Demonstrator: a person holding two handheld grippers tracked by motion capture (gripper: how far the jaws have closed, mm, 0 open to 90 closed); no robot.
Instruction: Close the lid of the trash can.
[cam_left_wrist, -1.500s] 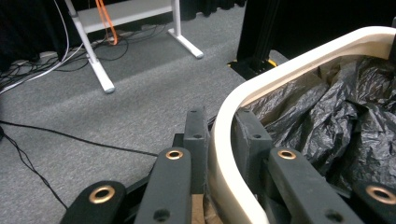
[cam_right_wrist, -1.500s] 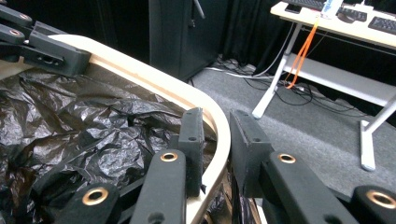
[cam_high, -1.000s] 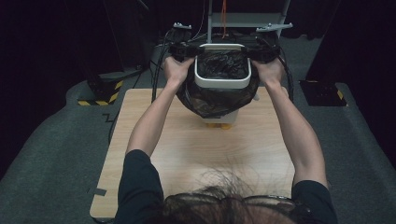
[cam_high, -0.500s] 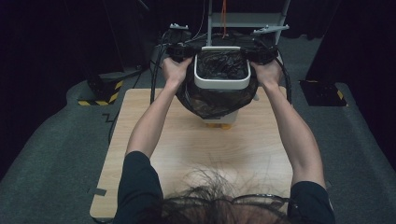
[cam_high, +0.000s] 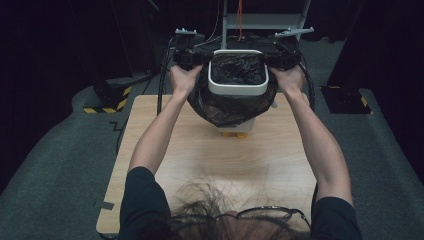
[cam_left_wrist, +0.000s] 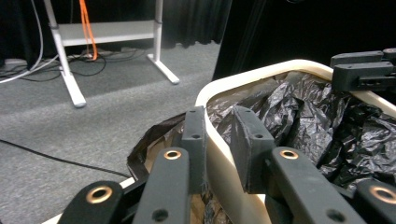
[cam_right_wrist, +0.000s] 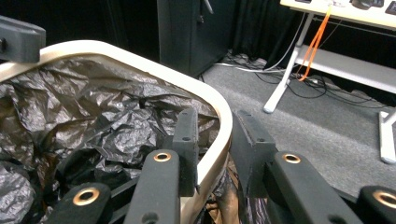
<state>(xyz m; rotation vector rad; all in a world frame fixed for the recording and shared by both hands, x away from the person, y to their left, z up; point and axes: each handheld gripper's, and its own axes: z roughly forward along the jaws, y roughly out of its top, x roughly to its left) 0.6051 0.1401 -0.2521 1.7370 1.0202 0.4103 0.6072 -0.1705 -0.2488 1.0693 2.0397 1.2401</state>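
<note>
A white bin (cam_high: 235, 91) lined with a black bag (cam_high: 225, 109) stands at the far end of the wooden table (cam_high: 200, 165), with something orange (cam_high: 234, 134) under it. My left gripper (cam_high: 192, 59) straddles the bin's left rim (cam_left_wrist: 261, 70): one jaw sits outside on the bag's overhang, the other inside on the crumpled bag (cam_left_wrist: 317, 121). Its jaws (cam_left_wrist: 219, 116) have just been closing and stand shut on the rim. My right gripper (cam_high: 280, 59) clamps the opposite rim (cam_right_wrist: 116, 53) the same way (cam_right_wrist: 217, 119), its jaws having just eased slightly. The bag (cam_right_wrist: 93, 107) fills the inside.
A white desk frame (cam_high: 240, 20) with an orange cable (cam_left_wrist: 86, 28) stands on grey carpet behind the table. A black-and-yellow striped block (cam_high: 107, 107) lies on the floor at the left. The person's head is at the near edge.
Both hands stay on the bin's rim, almost where they were. The bin and bag have barely shifted.
</note>
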